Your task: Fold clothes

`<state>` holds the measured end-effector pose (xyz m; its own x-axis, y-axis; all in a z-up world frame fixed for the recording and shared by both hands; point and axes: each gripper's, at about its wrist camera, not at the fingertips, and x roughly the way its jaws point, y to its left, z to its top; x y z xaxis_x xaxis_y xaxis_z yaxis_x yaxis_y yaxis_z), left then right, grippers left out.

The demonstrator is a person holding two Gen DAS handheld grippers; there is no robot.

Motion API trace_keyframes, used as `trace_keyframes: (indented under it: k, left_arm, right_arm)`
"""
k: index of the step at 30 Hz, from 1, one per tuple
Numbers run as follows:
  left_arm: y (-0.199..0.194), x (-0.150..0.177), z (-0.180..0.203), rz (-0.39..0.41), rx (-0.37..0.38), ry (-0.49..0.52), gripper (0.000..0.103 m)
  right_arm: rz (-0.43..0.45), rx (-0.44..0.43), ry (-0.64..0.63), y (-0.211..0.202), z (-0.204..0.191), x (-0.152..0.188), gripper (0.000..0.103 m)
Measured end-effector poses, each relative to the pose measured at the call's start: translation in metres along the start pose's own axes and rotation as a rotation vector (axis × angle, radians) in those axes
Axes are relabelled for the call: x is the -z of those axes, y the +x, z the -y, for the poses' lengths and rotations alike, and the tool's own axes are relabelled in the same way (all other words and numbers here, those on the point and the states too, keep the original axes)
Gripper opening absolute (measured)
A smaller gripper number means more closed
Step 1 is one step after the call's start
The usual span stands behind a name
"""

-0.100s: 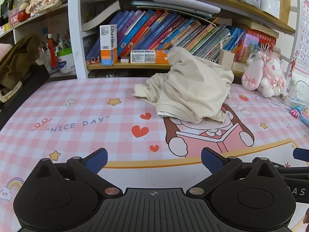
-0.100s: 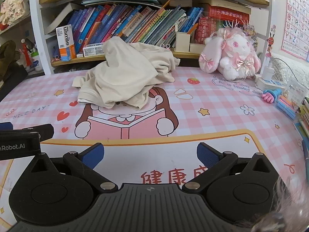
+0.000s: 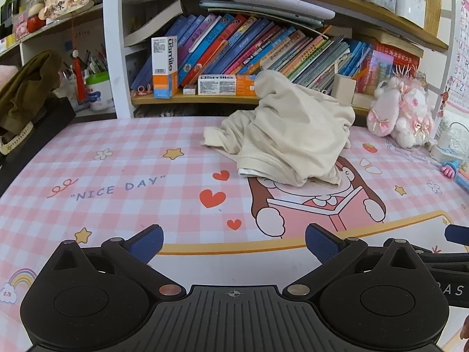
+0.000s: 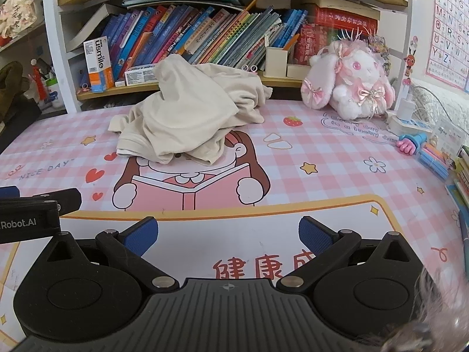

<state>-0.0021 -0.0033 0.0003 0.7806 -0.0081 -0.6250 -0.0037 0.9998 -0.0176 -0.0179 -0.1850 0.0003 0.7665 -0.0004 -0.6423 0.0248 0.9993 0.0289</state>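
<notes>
**Pink desk mat, one crumpled garment, two empty grippers**

Pink checked matting [image 3: 123,176] covered the desk, printed with hearts, stars, the words "NICE DAY" and a cartoon girl reading a book [image 4: 192,187]. Behind it ran a bookshelf [image 3: 205,99] packed with leaning books.

Counted out: one cream garment [image 3: 287,138], one plush rabbit [image 4: 351,85], two toothpaste boxes, one standing [image 3: 164,67] and one lying flat [image 3: 218,85], and two grippers.

Taking the cartoon girl as the landmark, the garment lay bunched in a loose heap over the top of her head, its highest fold rising in front of the shelf edge. One hemmed edge [image 3: 258,167] drooped onto the mat just left of her face. The rabbit sat well to the right of the girl, against the shelf. Both boxes stood on the shelf, up and to the left of her.

The left gripper [image 3: 233,242] hung low over the mat below the girl's book, blue pads [image 3: 148,242] spread wide with nothing between them. The right gripper [image 4: 228,233] sat just below the girl too, over red printed characters, equally wide apart and empty. Seen from the right wrist, the left gripper's body [image 4: 29,214] lay just beside it on the left. The garment lay well apart from both, beyond the girl's book, touched by neither.
</notes>
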Motion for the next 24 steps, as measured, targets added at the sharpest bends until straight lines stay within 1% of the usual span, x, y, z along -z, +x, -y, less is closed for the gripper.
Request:
trace_keyframes:
  k: [5, 11, 24]
  left_arm:
    - [-0.0028, 0.0017, 0.0049, 0.009, -0.014, -0.001, 0.103]
    - [0.002, -0.0013, -0.0038, -0.019, 0.006, -0.007, 0.103]
    - [0.0048, 0.0001, -0.0026, -0.039, 0.002, -0.003, 0.103]
  right_arm:
    - [-0.002, -0.002, 0.0, -0.0005, 0.0005, 0.0003, 0.103]
    - [-0.004, -0.005, -0.001, -0.001, 0.0012, 0.0006, 0.103]
    - [-0.012, 0.001, 0.005, -0.0007, 0.0009, 0.0011, 0.103]
